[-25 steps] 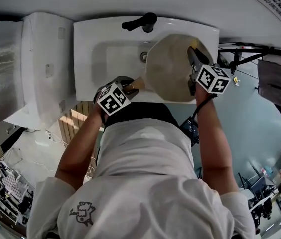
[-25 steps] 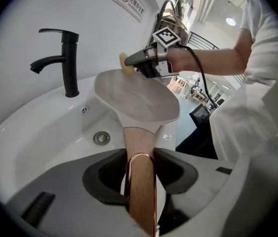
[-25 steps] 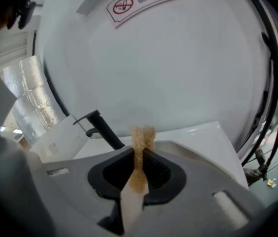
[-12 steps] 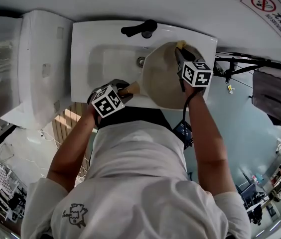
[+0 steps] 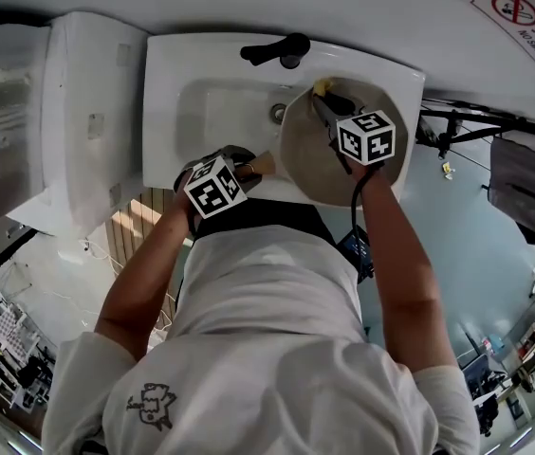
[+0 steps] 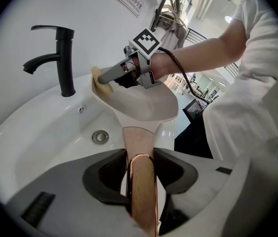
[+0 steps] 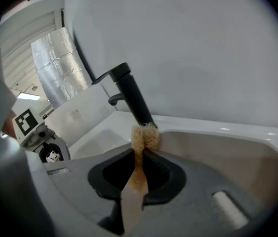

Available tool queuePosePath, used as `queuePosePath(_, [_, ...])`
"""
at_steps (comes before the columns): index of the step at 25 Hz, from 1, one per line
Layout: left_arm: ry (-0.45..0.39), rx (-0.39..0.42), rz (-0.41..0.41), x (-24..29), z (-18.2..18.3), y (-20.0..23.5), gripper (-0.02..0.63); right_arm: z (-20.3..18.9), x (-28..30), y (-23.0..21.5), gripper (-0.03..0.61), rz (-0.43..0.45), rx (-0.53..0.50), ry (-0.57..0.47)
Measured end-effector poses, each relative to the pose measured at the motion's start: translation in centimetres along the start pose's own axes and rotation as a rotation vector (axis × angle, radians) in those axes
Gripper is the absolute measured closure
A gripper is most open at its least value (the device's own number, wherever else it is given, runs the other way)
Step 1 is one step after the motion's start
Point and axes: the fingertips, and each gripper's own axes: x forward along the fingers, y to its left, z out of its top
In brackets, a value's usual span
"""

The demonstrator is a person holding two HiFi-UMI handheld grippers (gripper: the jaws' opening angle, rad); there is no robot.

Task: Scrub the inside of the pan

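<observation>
Seen from above, both bare forearms reach forward, the left arm (image 5: 149, 268) angled inward and the right arm (image 5: 396, 254) stretched farther ahead. The left gripper (image 5: 247, 167) has its jaws clamped on a pan handle (image 6: 141, 191). The right gripper (image 5: 324, 100) points forward, its jaws pinching a sponge (image 7: 145, 136).

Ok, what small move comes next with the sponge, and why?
Probably drag the yellow sponge across the inside of the round beige pan toward its wooden handle: the right hand-held gripper pinches it at the far rim, the left hand-held gripper clamps the handle.
</observation>
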Motion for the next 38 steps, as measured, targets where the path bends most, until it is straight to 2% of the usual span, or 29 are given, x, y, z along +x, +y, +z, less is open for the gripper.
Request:
queuePosePath(3, [-0.001, -0.001, -0.004, 0.0, 0.1, -0.1, 0.448, -1.3, 0.8, 2.9, 0.526, 0.083, -0.076, 0.059])
queuePosePath(7, [0.001, 0.003, 0.000, 0.0, 0.1, 0.2, 0.446, -3.0, 1.5, 6.7, 0.525, 0.210, -0.124, 0.109])
queuePosePath(14, [-0.002, -0.005, -0.003, -0.1, 0.1, 0.1, 0.448, -6.0, 0.0, 10.3, 0.525, 0.384, -0.129, 0.207])
queuePosePath(20, [0.000, -0.006, -0.008, 0.0, 0.1, 0.1, 0.447, -9.6, -2.5, 13.3, 0.528, 0.570, -0.123, 0.349])
queuePosePath(24, [0.000, -0.010, -0.010, -0.1, 0.2, 0.2, 0.448, -11.0, -4.4, 14.1, 0.528, 0.650, -0.122, 0.454])
queuePosePath(28, [0.008, -0.007, -0.018, -0.3, 0.0, 0.2, 0.448, -13.0, -6.5, 14.6, 0.528, 0.698, -0.110, 0.583])
queuePosePath(33, [0.008, -0.009, -0.015, -0.4, 0.2, 0.3, 0.448, -15.5, -9.5, 13.8, 0.529, 0.722, -0.041, 0.779])
queuePosePath(35, [0.009, -0.011, -0.015, -0.4, 0.1, 0.4, 0.448, -16.4, -10.4, 12.9, 0.529, 0.699, -0.020, 0.865])
queuePosePath(38, [0.010, -0.008, -0.014, -0.3, 0.3, 0.4, 0.448, -18.1, -12.0, 10.7, 0.529, 0.618, -0.012, 1.033])
